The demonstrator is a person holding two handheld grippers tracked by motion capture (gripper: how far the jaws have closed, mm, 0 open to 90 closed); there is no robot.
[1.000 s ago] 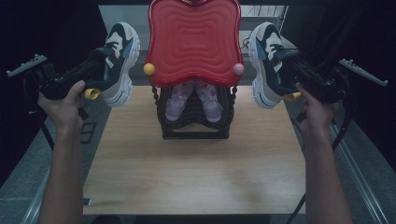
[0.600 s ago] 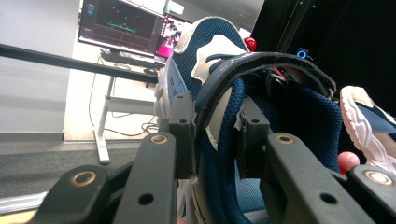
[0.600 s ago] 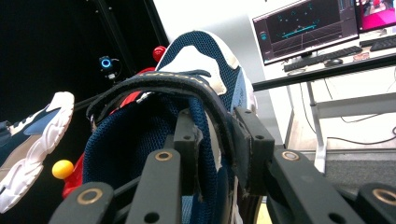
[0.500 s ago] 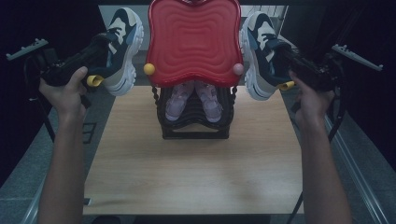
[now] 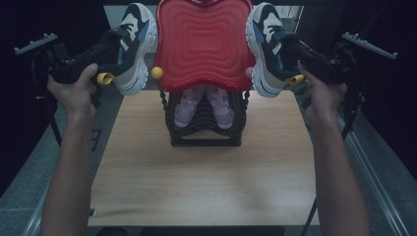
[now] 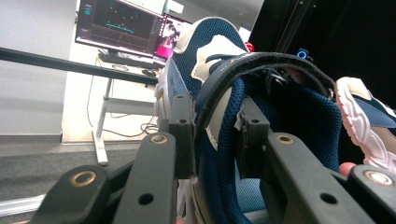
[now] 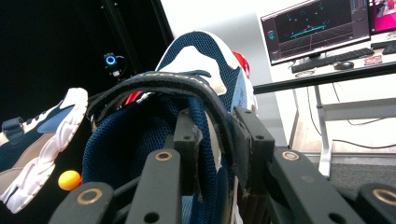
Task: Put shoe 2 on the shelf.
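Hands raised either side of red tray [image 5: 201,46] | left tongs [image 5: 110,49] clamp left sneaker [image 5: 133,46] | right tongs [image 5: 290,49] clamp right sneaker [image 5: 265,46]

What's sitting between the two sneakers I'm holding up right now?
In the high view, the red wavy top of the black rack lies between the left sneaker and the right sneaker.

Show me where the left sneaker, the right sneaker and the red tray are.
left sneaker [image 5: 132,46], high view, on its navy and white side.
right sneaker [image 5: 265,44], high view, on its side panel.
red tray [image 5: 201,42], high view, on its ridged middle.
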